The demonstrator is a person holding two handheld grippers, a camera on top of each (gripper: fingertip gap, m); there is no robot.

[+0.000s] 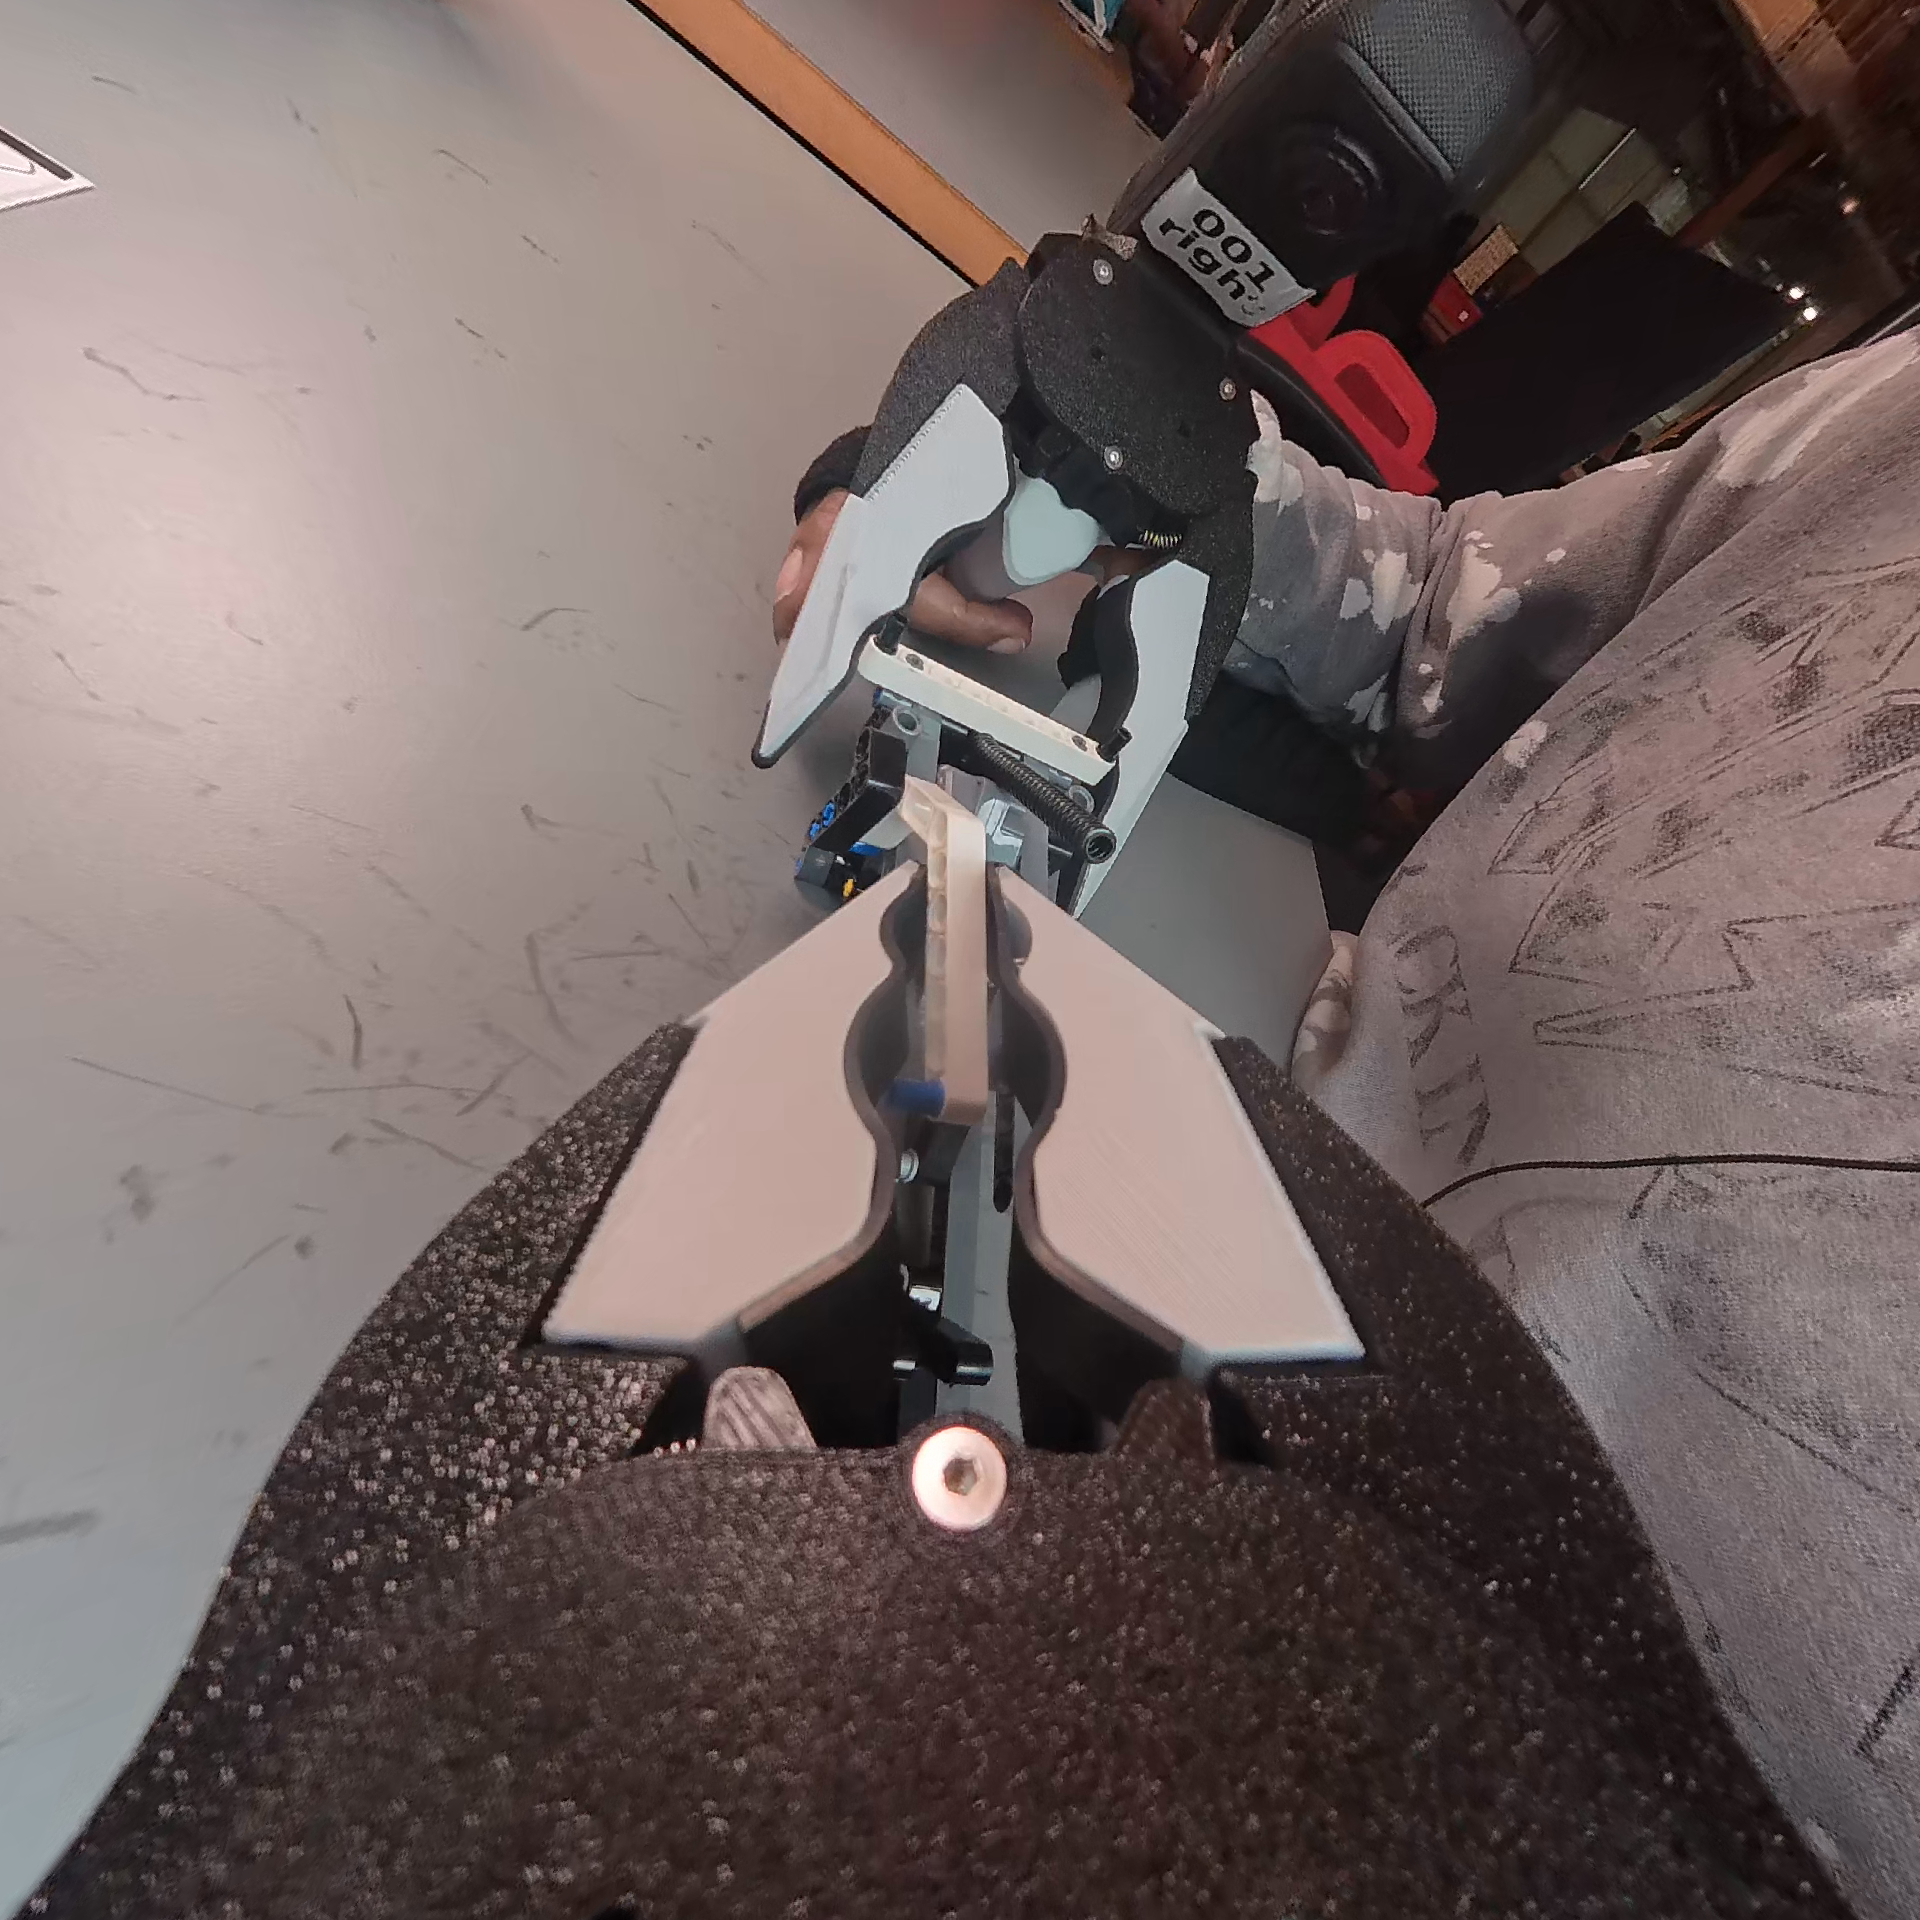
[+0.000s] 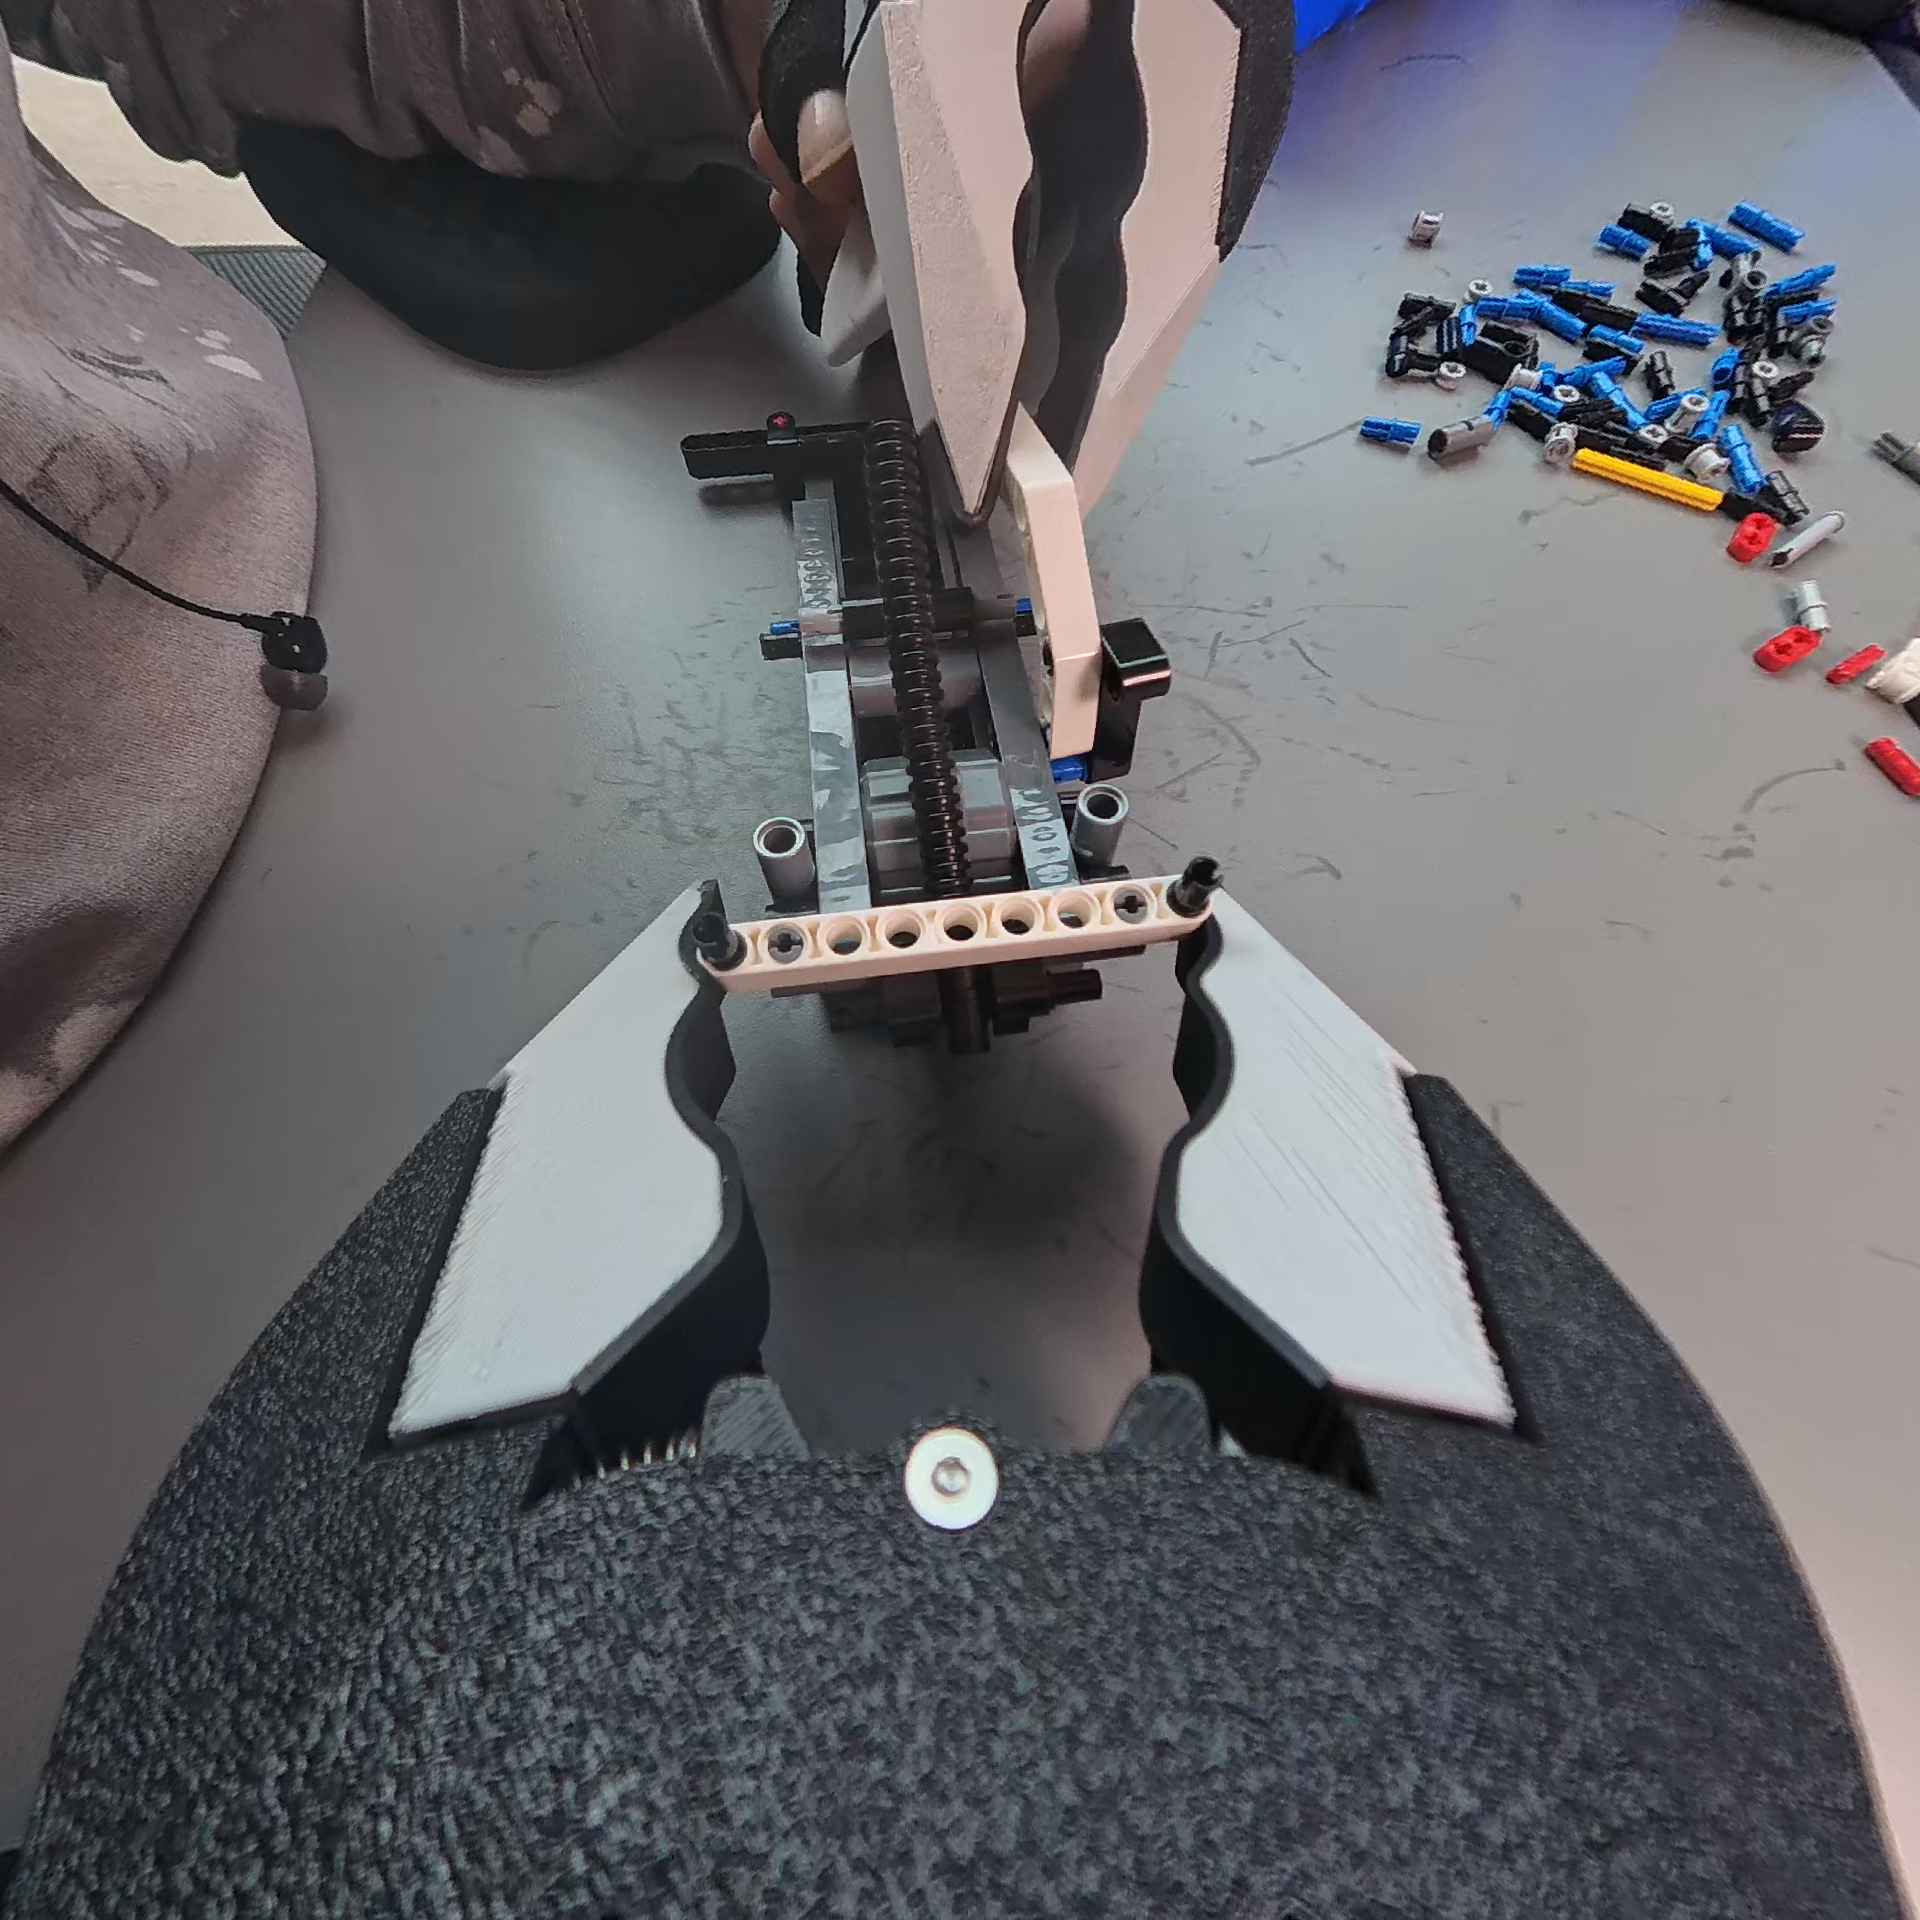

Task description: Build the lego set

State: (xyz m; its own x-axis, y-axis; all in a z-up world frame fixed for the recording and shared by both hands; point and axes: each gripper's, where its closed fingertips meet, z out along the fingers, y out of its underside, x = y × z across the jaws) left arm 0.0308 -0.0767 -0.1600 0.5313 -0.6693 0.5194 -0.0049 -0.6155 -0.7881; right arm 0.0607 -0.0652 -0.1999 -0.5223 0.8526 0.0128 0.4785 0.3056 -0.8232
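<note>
Loose pins [image 2: 1621, 353] (right side) beside model [image 2: 914, 727]

A small white label [image 1: 1216, 249] with black print, a few digits and a short word, sticks to the black camera housing [image 1: 1340, 156] above the right gripper [image 1: 987, 717]. Faded dark lettering [image 1: 1444, 1039] runs in an arc across the person's grey sweatshirt [image 1: 1662, 935], part of a worn printed design. Pale markings [image 2: 821, 566] show on the dark grey beams [image 2: 831, 727] of the lego build, too blurred to read.
</note>
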